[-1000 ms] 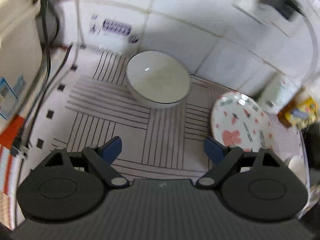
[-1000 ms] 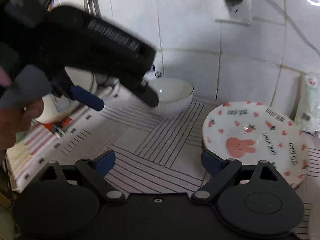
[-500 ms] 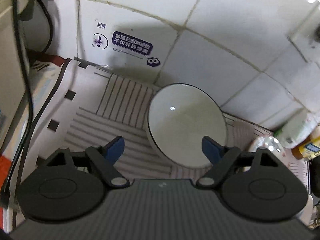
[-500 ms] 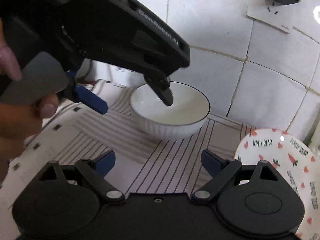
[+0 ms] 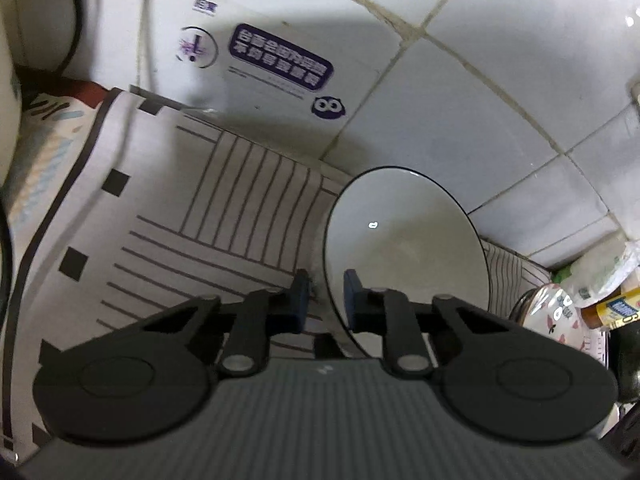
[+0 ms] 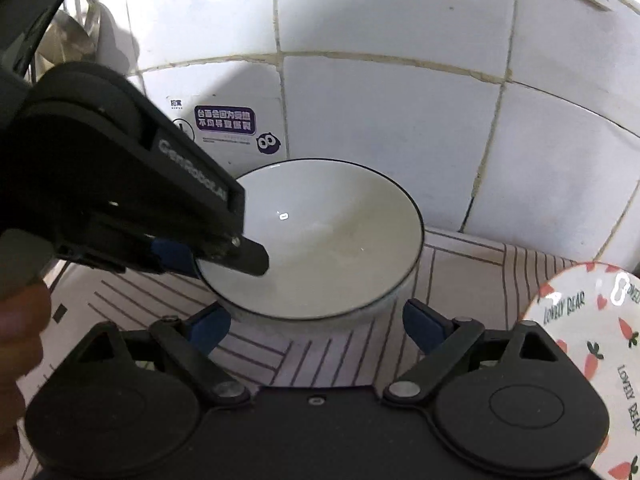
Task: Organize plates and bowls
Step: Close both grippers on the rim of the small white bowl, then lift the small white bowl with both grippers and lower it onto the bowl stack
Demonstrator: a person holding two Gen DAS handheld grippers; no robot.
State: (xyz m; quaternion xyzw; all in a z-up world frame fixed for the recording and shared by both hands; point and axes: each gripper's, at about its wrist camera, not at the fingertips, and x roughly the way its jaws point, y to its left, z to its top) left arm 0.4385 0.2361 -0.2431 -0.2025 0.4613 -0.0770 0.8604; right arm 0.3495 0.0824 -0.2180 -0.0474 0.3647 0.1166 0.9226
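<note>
The white bowl [image 6: 320,240], dark-rimmed, sits on the striped mat [image 5: 192,232] close against the tiled wall [image 6: 400,80]; its interior holds nothing apart from a faint smear near the base and a light reflection. The left gripper [image 5: 325,300] is closed on the bowl's near-left rim, one blue pad inside the wall and the other outside, as both views confirm. The right gripper [image 6: 316,324] is spread wide with nothing between its pads, positioned just in front of the bowl, whose near edge lies between the two blue fingertips [image 6: 210,326] without visible contact. The patterned plate [image 6: 600,352], printed with carrots and lettering, lies to the right of the bowl and apart from it; it is cut off by the frame edge in the right view and largely obscured in the left view, where only a sliver [image 5: 556,312] shows. Whether the bowl's base rests fully on the mat cannot be determined. Packaged items [image 5: 608,292] at the far right of the left view are too distorted to identify. A sticker [image 6: 226,122] is fixed to the wall behind the bowl. Open mat extends left of the bowl; the wall closes off the rear.
</note>
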